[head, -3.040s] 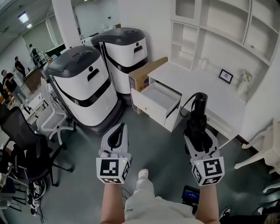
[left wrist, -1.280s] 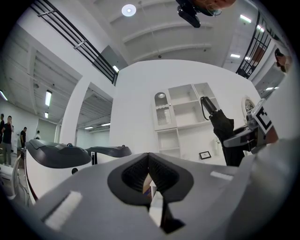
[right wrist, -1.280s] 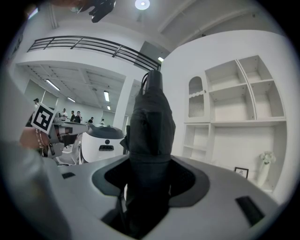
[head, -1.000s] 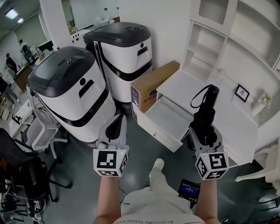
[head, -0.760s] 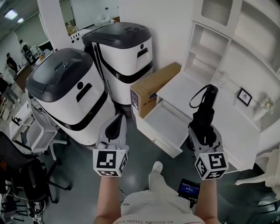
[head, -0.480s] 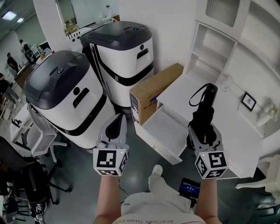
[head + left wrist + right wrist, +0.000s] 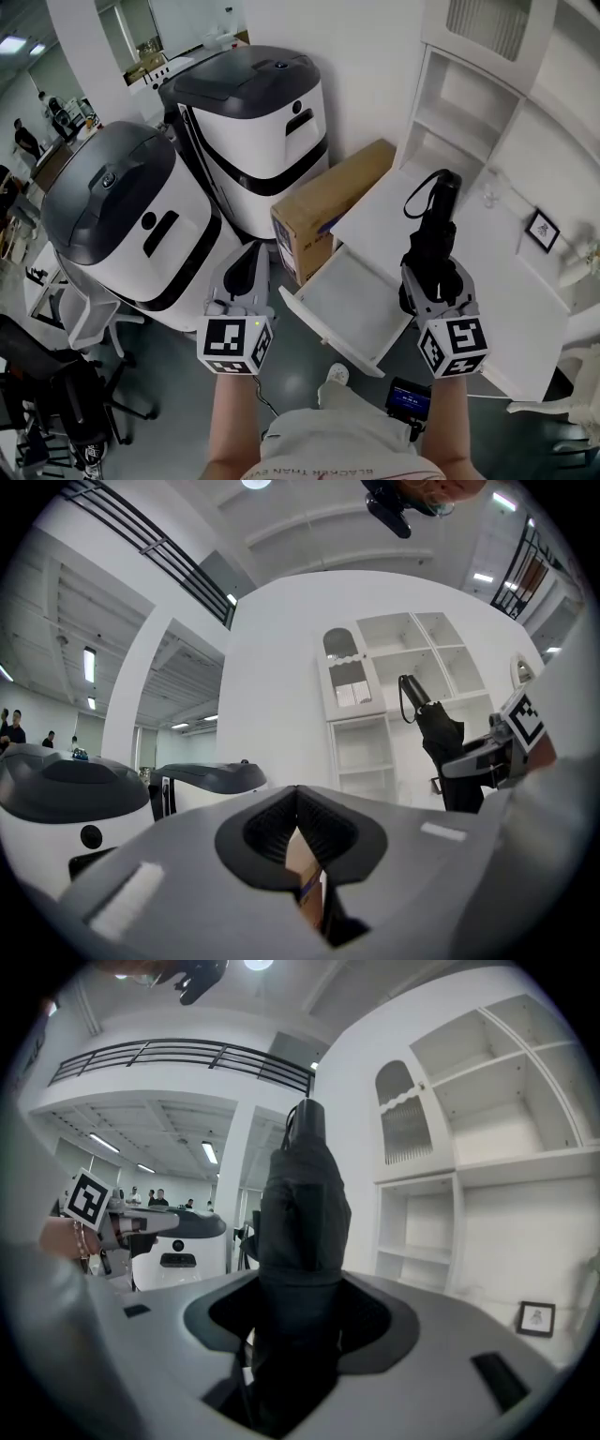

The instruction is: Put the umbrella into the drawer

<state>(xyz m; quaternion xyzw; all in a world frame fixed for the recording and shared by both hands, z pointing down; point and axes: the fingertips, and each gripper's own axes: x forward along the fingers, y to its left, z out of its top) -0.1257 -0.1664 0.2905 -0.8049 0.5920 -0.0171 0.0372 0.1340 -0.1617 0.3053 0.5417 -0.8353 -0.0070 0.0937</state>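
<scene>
The right gripper (image 7: 433, 279) is pinching the umbrella (image 7: 431, 220). It is black and folded, and it is sticking out past the jaws with a loop strap at its end. This is looking like the carrying step. Next the umbrella needs lowering into the open drawer (image 7: 349, 302), just left of the tool. The left gripper (image 7: 246, 274) is pressed together, holding nothing.

– Where can I get in?
– You have the drawer (image 7: 343, 306) pulled out, its inside bare and open from above. Mind the cardboard box (image 7: 323, 199) close on its left, and the desk top (image 7: 382, 217) covering its far end.
</scene>
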